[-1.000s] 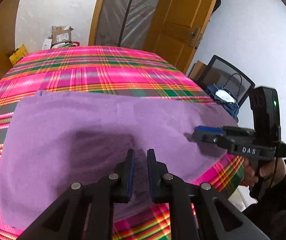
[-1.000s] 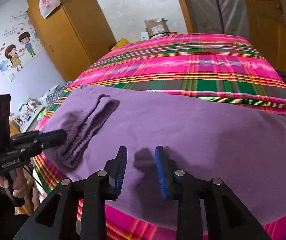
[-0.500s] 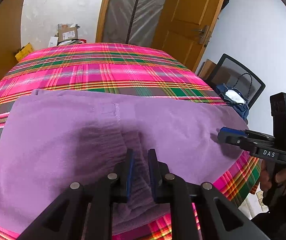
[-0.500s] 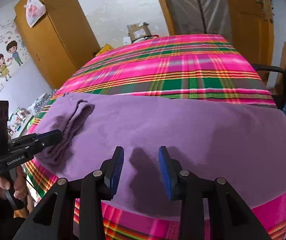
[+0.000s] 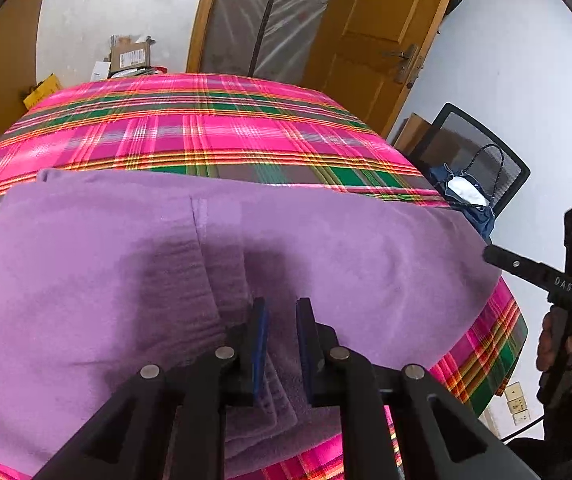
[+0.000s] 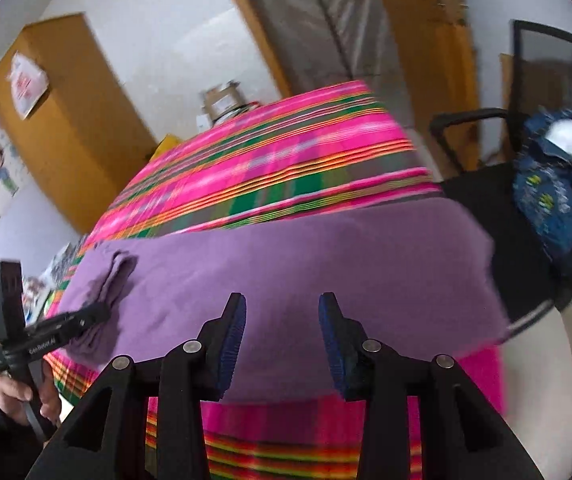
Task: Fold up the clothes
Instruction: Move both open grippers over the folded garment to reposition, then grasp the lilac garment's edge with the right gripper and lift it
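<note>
Here, the soft purple garment (image 5: 325, 248) lies flat across the pink plaid tablecloth (image 5: 206, 136), filling the middle of both views. The left gripper (image 5: 280, 312) hangs open just over its folded edge. The right gripper (image 6: 282, 312) is opening, with nothing inside.

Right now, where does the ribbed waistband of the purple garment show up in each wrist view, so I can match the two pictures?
Left wrist view: the waistband runs down the lower middle, its near end just left of the left tool.
Right wrist view: it is bunched at the purple garment's far left end, at about, beside the left tool's tip.
Shared landmark: the blue bag on the black chair.
</note>
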Demonstrator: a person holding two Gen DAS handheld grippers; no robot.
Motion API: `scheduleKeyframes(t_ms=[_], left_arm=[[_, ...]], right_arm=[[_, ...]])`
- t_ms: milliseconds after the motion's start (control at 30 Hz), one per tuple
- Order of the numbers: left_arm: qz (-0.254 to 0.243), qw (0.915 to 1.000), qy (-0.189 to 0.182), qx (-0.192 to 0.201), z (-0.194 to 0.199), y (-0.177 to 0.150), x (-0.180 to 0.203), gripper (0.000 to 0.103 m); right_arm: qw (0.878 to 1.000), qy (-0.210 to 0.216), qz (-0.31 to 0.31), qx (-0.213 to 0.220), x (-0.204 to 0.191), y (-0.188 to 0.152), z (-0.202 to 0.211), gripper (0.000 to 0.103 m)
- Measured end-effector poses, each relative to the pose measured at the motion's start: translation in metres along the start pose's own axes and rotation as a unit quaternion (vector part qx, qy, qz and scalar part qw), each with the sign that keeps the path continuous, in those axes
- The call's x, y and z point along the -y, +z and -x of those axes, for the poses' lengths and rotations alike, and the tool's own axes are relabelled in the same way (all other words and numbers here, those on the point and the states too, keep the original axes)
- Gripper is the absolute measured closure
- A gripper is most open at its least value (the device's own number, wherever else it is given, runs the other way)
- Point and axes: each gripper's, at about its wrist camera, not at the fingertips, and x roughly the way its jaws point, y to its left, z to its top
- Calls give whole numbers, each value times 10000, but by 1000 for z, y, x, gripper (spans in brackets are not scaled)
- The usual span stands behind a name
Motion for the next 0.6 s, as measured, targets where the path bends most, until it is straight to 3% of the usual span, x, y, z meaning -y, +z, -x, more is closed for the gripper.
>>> scheduleKeyframes(t_ms=[233,400,500,533,600], left_arm=[[11,10000,-49,9,-4,-1,0,89],[15,10000,-55,8,-5,-1,0,89],[8,10000,-49,14,-5,-1,0,89],[6,10000,-49,19,-5,-1,0,89],[7,10000,-41,26,-5,-2,1,89]], right_arm=[[9955,-291,-879,179,58,-8,30,63],[9847,-64,-1724,246,94,-17,40,63],[9701,199,-2404,266,115,-25,40,57],[9617,383,-2703,252,124,-29,38,47],[9419,738,-3269,228,141,-37,34,44]])
